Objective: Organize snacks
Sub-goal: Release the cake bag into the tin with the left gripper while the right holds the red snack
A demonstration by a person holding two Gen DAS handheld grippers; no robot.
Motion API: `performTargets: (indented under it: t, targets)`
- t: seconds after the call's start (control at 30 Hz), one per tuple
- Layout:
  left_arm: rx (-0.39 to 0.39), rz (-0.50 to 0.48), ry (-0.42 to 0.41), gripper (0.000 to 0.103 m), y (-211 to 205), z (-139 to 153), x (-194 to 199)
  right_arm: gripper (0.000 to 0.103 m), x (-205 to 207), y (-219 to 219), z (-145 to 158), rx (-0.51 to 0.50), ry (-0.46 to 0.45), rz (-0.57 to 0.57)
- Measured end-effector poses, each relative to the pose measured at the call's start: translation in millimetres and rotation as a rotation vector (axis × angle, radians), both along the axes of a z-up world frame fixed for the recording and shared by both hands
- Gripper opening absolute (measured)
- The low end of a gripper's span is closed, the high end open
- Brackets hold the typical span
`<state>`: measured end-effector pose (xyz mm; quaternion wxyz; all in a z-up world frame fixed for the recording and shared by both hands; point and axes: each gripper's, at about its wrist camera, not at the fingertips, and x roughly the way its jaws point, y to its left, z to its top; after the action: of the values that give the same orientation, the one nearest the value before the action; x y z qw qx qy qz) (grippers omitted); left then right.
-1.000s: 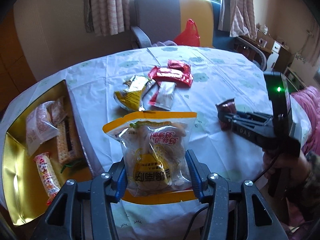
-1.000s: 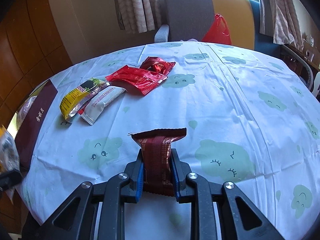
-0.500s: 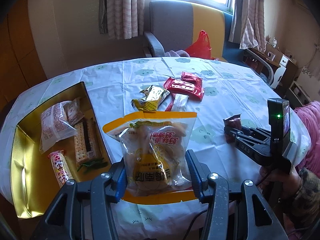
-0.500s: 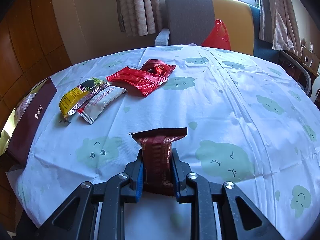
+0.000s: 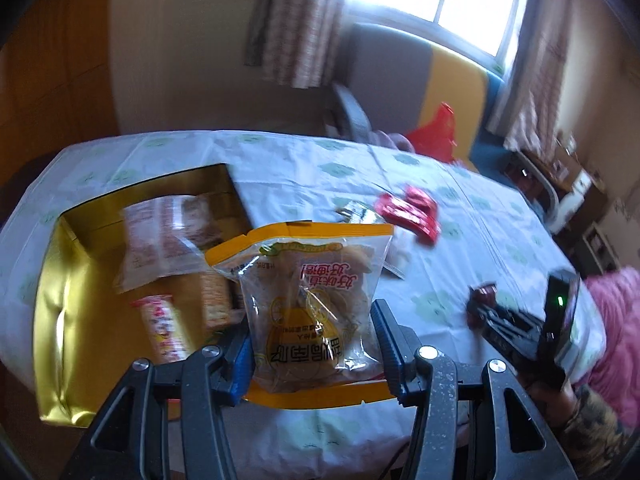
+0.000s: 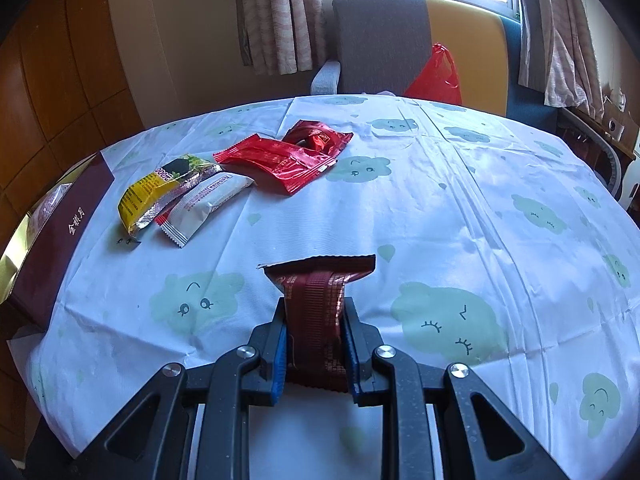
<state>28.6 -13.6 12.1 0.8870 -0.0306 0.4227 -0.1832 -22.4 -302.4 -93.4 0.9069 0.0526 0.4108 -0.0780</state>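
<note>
Left tool (image 5: 316, 344), at the bottom centre of the left wrist view, is clamped on a clear, orange-edged cookie bag (image 5: 308, 300), while the right tool (image 6: 316, 354), low in its own view, is clenched on a dark red wrapped snack (image 6: 318, 312) held just above the tabletop (image 6: 460, 208). Sorting looks partly done: the gold box (image 5: 60, 320) at the left of the left wrist view already holds a clear bag of biscuits (image 5: 164, 236), a cracker pack (image 5: 216, 300) and a small pink-printed packet (image 5: 164, 328). Left to go, by the look of it, are both held snacks and four loose ones in the upper left of the right wrist view: a yellow packet (image 6: 156, 192), a white packet (image 6: 204, 204) touching it, and two red packets (image 6: 280, 160), one overlapping the other. Compared with a second ago, the left wrist view has swung so the box now sits nearer centre and behind the cookie bag's left edge, the picture is blurred, and more of the window shows; the bag's grip is unchanged. The right wrist view is almost identical, though the left tool is gone from its lower left edge.
</note>
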Motion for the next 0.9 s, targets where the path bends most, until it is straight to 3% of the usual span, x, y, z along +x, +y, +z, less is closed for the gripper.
performTargets:
  t: [0.23,0.37,0.57,0.8,0.83,0.9]
  targets:
    - [-0.124,0.320,0.101,0.053,113.2,-8.4,35.4,0.024,-0.6,-0.9,0.6,0.008,-0.007,0.000]
    - [-0.138,0.429,0.147,0.053,151.2,-22.3,50.1,0.024,-0.7,-0.8,0.6,0.008,-0.007,-0.001]
    - [-0.116,0.466,0.197,0.053,171.4,-40.2,84.3,0.024,-0.6,-0.6,0.3,0.008,-0.005,-0.003]
    - [-0.056,0.459,0.231,0.055,166.6,-56.8,140.1,0.025,0.8,0.4,-0.3,0.004,-0.001,-0.005]
    - [-0.054,0.466,0.230,0.056,166.5,-58.6,147.9,0.025,0.6,0.3,-0.1,0.004,-0.002,-0.004]
    - [-0.063,0.473,0.236,0.069,166.6,-61.5,161.0,0.025,0.4,0.5,-0.2,0.003,-0.003,-0.005]
